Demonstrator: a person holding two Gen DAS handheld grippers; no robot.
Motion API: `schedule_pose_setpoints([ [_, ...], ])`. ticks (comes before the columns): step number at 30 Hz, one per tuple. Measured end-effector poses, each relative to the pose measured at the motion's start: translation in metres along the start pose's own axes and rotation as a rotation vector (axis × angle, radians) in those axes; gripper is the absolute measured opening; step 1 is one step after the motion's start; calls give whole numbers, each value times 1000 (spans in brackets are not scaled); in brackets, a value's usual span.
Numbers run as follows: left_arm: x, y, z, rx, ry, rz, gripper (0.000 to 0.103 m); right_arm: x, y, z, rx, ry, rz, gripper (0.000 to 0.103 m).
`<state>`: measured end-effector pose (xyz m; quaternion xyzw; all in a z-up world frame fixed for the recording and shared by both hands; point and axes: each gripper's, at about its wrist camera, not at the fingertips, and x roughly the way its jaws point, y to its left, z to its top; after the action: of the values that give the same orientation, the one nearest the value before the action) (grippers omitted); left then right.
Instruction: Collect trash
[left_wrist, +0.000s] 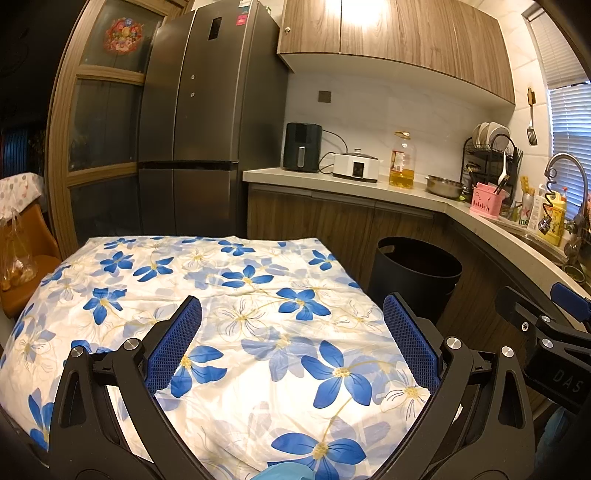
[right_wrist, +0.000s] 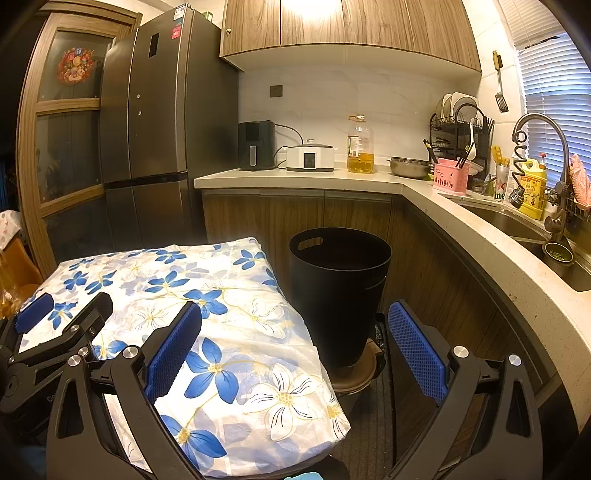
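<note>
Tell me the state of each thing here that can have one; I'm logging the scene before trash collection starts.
left gripper: open, empty, over the tablecloth.
right gripper: open, empty.
trash bin: upright, no lid.
fridge: doors shut.
upper cabinets: shut.
oil bottle: upright, partly full.

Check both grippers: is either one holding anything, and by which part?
Nothing is held. The left gripper is open above the floral tablecloth, and the right gripper is open near the black bin.
</note>
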<state>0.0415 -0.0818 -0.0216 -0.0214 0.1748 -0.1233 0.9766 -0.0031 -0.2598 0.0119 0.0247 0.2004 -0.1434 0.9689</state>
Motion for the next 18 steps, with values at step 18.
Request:
schedule_pose_setpoints([
  [18,-2,1,1,-1,-7,-4,97,0,1,0,1,-2,-1,97],
])
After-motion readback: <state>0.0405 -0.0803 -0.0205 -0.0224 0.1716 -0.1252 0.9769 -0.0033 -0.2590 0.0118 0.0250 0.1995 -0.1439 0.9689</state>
